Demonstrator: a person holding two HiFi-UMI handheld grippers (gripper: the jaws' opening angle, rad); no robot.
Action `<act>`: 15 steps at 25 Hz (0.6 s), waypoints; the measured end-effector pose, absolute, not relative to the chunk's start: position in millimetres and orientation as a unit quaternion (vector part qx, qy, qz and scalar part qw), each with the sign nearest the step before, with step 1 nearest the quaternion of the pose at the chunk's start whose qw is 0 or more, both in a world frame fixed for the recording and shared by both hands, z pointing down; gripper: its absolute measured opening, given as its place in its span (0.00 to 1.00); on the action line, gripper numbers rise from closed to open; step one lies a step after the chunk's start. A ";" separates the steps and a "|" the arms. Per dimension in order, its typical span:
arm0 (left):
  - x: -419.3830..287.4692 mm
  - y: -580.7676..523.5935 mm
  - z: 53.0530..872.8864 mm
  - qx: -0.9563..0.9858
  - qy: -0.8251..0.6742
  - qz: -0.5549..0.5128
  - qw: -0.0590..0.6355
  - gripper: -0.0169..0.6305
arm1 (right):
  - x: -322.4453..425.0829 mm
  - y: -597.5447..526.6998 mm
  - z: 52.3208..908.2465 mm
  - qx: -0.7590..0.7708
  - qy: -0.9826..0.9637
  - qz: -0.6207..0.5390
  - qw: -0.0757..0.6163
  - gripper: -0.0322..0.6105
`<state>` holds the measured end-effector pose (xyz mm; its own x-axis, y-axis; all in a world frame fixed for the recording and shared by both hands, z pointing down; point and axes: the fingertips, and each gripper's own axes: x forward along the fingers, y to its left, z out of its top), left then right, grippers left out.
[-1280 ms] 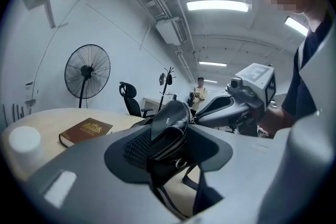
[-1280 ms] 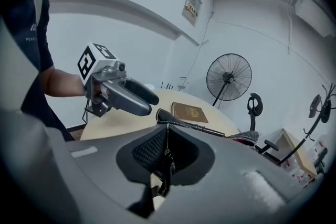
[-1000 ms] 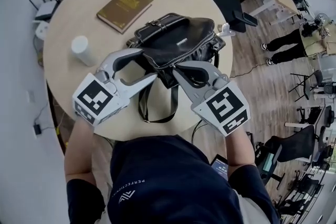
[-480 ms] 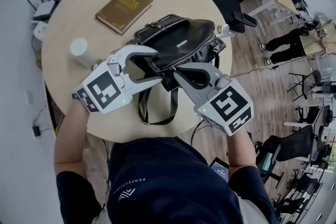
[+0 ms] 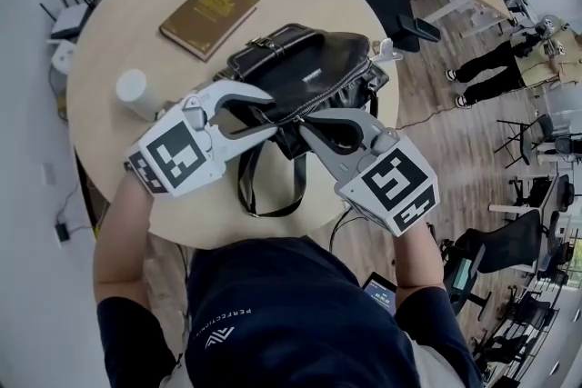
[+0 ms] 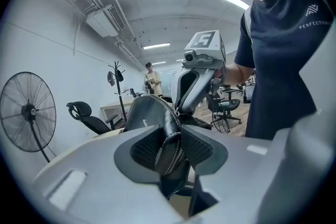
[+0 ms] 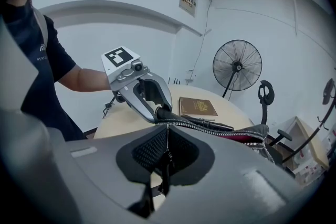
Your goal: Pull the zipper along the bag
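Grippers both work at the near end of the black bag (image 5: 309,68), which lies on its side in the middle of the round bench (image 5: 118,41). The left gripper (image 5: 270,114) is closing right now, and its own view shows a fold of black leather with zipper tape wedged between the ribbed pads, touching both of them. The right gripper (image 5: 307,124) comes in from the other side, tip almost meeting the left one's. Its jaws are nearly pressed together, pinching the thin zipper pull (image 7: 166,161), which hangs straight down between the pads.

From that pull, the zipper teeth (image 7: 220,131) run away along the top of the bag in a silver line. Farther along, two rows stand apart and red lining (image 7: 247,138) peeks out between them. The bag's strap (image 5: 245,186) loops toward the person, over the bench's near edge. A brown book (image 5: 209,14) lies beyond the bag, and a white cylinder (image 5: 134,91) stands just beside the left gripper.
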<state>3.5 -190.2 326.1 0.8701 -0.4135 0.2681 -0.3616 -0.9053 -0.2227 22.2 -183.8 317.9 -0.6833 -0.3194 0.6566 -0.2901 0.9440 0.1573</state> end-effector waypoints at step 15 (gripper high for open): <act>1.0 -189.9 327.2 -0.964 0.201 -0.160 0.069 0.22 | 31.8 -194.9 311.1 0.183 -0.897 -0.048 0.399 0.07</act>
